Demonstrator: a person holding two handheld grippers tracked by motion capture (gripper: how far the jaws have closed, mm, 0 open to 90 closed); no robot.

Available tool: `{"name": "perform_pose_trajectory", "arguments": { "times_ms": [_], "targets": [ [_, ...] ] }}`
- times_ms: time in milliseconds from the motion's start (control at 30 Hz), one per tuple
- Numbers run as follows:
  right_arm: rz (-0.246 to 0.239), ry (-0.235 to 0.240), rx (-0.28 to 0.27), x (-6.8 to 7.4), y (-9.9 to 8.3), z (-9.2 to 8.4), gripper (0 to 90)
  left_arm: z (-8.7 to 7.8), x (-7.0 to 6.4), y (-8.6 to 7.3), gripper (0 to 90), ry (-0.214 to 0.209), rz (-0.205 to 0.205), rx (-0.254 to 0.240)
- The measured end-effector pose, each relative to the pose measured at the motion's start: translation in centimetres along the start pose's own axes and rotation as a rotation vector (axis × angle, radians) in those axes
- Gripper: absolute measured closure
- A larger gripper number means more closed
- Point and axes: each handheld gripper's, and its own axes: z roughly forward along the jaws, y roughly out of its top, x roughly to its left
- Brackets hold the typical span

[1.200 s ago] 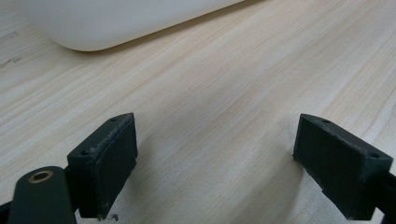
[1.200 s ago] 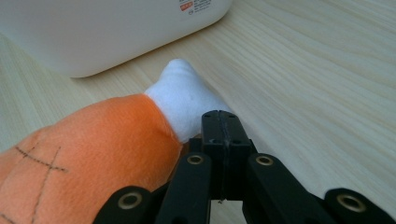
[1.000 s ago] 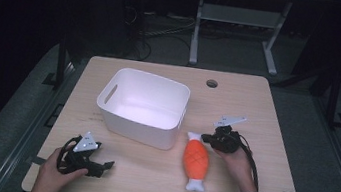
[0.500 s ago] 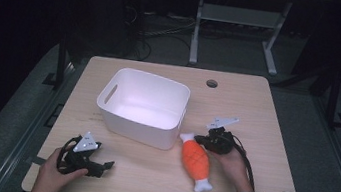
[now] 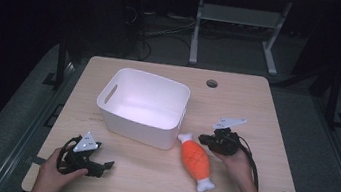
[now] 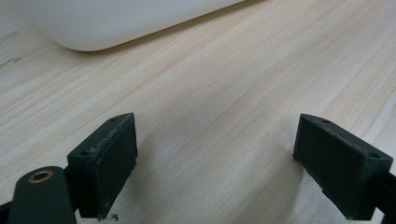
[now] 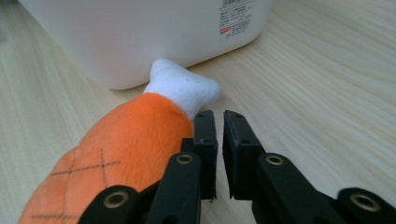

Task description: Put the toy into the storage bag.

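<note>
The orange toy (image 5: 194,161) has moved since a second ago. Back then it lay almost straight up and down in the high view, a little way off from the tub. Now it is tipped, and its top white end has slid up and left until it looks to touch the white tub (image 5: 143,103) at the tub's lower right corner. My right gripper (image 5: 205,140) has come left with it, so I think I pushed the toy along with the side of the jaws.

Starting close to me, at the lower left of the high view, my left gripper (image 5: 107,164) lies on the table (image 5: 266,119) with my hand on it. It has not moved. In the left gripper view its jaws are spread wide with only bare wood between them. I think it just waits there, out of the way.

A bit farther up, right of the middle, my right gripper sits just beside the toy. In the right gripper view (image 7: 215,135) its jaws are almost pressed together, with a thin gap and nothing in it. They have just been opening a tiny bit. The toy (image 7: 126,149) is left of them, touching the left jaw.

Farthest away is the tub, open on top. I guess the toy goes in there.
</note>
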Motion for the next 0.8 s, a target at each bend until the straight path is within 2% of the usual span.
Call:
{"name": "perform_pose_trajectory", "arguments": {
  "times_ms": [267, 333, 367, 400, 433, 467, 500, 600, 633, 667, 800],
  "targets": [
    [0.053, -0.009, -0.005, 0.0, -0.5, -2.3, 69.0, 0.0, 0.0, 0.0, 12.7, 0.0, 0.0, 0.0],
    [0.066, -0.012, -0.018, 0.2, -0.8, -3.1, 59.1, 0.0, 0.0, 0.0, 12.7, 0.0, 0.0, 0.0],
    [0.066, -0.012, -0.018, 0.2, -0.8, -3.1, 59.1, 0.0, 0.0, 0.0, 12.7, 0.0, 0.0, 0.0],
    [0.079, -0.014, -0.027, 0.3, -1.1, -3.6, 51.7, 0.0, 0.0, 0.0, 12.7, 0.0, 0.0, -0.001],
    [0.079, -0.014, -0.027, 0.3, -1.1, -3.6, 51.7, 0.0, 0.0, 0.0, 12.7, 0.0, 0.0, -0.001],
    [0.101, -0.017, -0.031, 0.6, -1.4, -4.1, 44.8, 0.0, 0.0, 0.0, 12.7, -0.001, -0.003, 0.0],
    [0.101, -0.017, -0.031, 0.6, -1.4, -4.1, 44.8, 0.0, 0.0, 0.0, 12.7, -0.001, -0.003, 0.0],
    [0.121, -0.009, -0.052, 0.9, -1.7, -4.6, 36.0, 0.0, 0.0, 0.0, 12.7, -0.001, -0.001, 0.001],
    [0.133, -0.005, -0.057, 1.2, -1.9, -4.8, 29.9, 0.0, 0.0, 0.0, 12.7, -0.001, 0.001, 0.003],
    [0.133, -0.005, -0.057, 1.2, -1.9, -4.8, 29.9, 0.0, 0.0, 0.0, 12.7, -0.001, 0.001, 0.003],
    [0.136, -0.007, -0.058, 2.2, -2.1, -4.8, 15.8, 0.0, 0.0, 0.0, 12.7, 0.0, 0.004, 0.002]
  ]
}}
